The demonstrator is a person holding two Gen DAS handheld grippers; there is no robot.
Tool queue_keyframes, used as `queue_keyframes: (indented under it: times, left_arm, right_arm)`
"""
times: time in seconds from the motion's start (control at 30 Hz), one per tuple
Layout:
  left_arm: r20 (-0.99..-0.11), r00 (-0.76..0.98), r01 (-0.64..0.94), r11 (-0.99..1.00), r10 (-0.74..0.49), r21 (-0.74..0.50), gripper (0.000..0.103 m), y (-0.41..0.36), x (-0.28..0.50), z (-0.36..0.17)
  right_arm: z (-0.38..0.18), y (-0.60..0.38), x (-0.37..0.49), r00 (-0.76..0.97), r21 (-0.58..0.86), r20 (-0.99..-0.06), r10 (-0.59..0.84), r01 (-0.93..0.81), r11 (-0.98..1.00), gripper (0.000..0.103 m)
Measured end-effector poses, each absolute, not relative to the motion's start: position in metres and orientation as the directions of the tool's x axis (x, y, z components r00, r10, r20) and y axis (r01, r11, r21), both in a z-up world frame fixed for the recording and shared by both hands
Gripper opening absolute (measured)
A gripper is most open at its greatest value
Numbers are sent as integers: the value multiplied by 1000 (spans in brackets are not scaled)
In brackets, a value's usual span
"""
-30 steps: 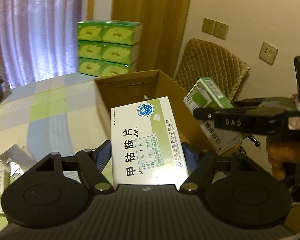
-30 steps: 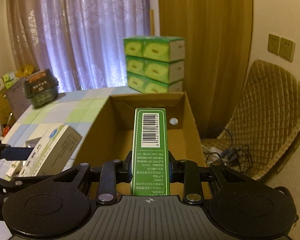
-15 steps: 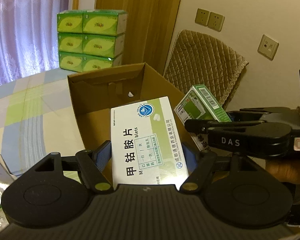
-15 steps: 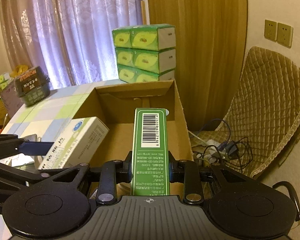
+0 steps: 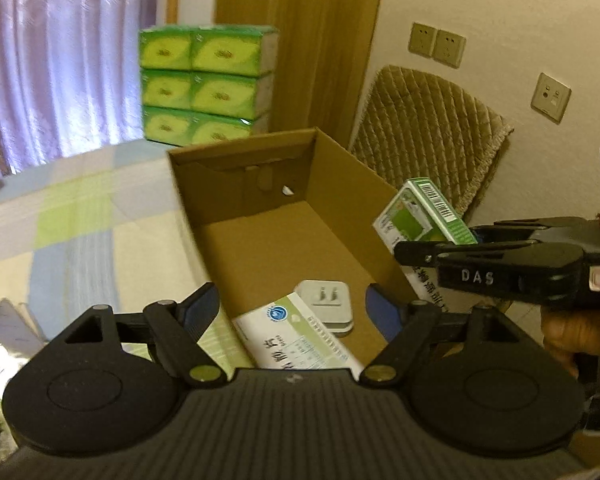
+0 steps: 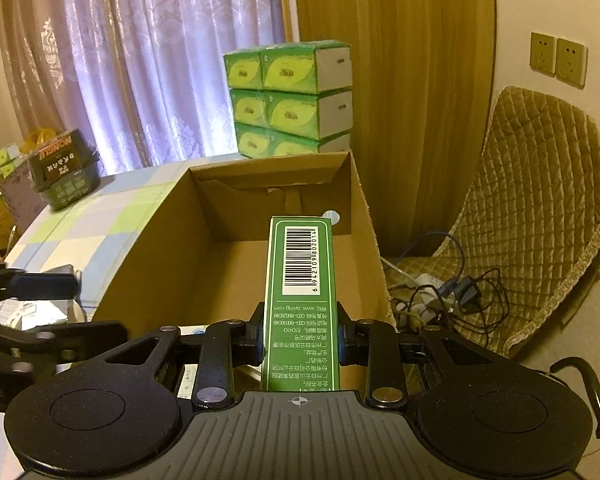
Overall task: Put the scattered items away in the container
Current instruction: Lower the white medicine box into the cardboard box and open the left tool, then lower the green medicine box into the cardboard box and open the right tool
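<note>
Cardboard, brown and open-topped, is forming the box (image 5: 340, 184) that is sitting on the checked tablecloth (image 5: 80, 216); its far end wall is showing a small round hole.

Left gripper (image 5: 292, 308) is hanging over the near end of the box with its jaws standing wide apart and nothing between the blue pads (image 5: 202, 306); a white medicine carton (image 5: 300, 338) with a green band and a round blue emblem is lying inside the box, tilted, its lower end hidden behind the gripper body; whether it is resting flat on the floor cannot be told. A white plug adapter (image 5: 328, 306) is lying on the box floor just beside the carton, apparently touching its upper edge.

Right gripper (image 6: 300, 342) is clamping a tall green carton (image 6: 298, 304) by its long sides, barcode face upward, the carton pointing out over the box interior; in the left wrist view this carton (image 5: 424, 216) is showing above the right-hand box wall, with a hand (image 5: 560, 332) gripping the tool below.

Green tissue packs (image 6: 288, 96) are standing stacked three high behind the box; a dark green tub (image 6: 64, 168) is sitting at the far left of the table; a quilted chair (image 6: 540, 208) is standing to the right, with cables (image 6: 452, 292) lying on its seat.
</note>
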State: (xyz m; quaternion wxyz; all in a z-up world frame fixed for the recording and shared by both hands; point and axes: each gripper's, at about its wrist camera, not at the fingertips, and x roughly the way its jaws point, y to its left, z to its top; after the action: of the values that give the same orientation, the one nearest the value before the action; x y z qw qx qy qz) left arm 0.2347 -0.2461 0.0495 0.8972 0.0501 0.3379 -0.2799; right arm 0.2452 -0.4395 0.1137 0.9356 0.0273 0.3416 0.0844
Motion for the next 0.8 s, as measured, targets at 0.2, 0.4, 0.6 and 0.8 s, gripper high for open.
queue_keyframes:
  times: [0.2, 0.4, 0.6, 0.8]
  left_arm:
    - [-635, 651, 482, 873, -416, -78, 82, -219, 216, 50]
    - [-640, 648, 449, 885, -414, -118, 82, -205, 208, 48]
    - [-645, 648, 440, 890, -405, -117, 82, -204, 205, 45]
    - [-651, 649, 418, 899, -393, -126, 82, -193, 203, 40]
  right_arm:
    - [114, -437, 247, 751, 121, -632, 190, -146, 982, 33]
    - [111, -430, 250, 745, 115, -639, 190, -152, 982, 33]
    - [107, -431, 250, 755, 100, -636, 163, -128, 987, 33]
    - [113, -436, 247, 775, 106, -612, 157, -116, 988, 33]
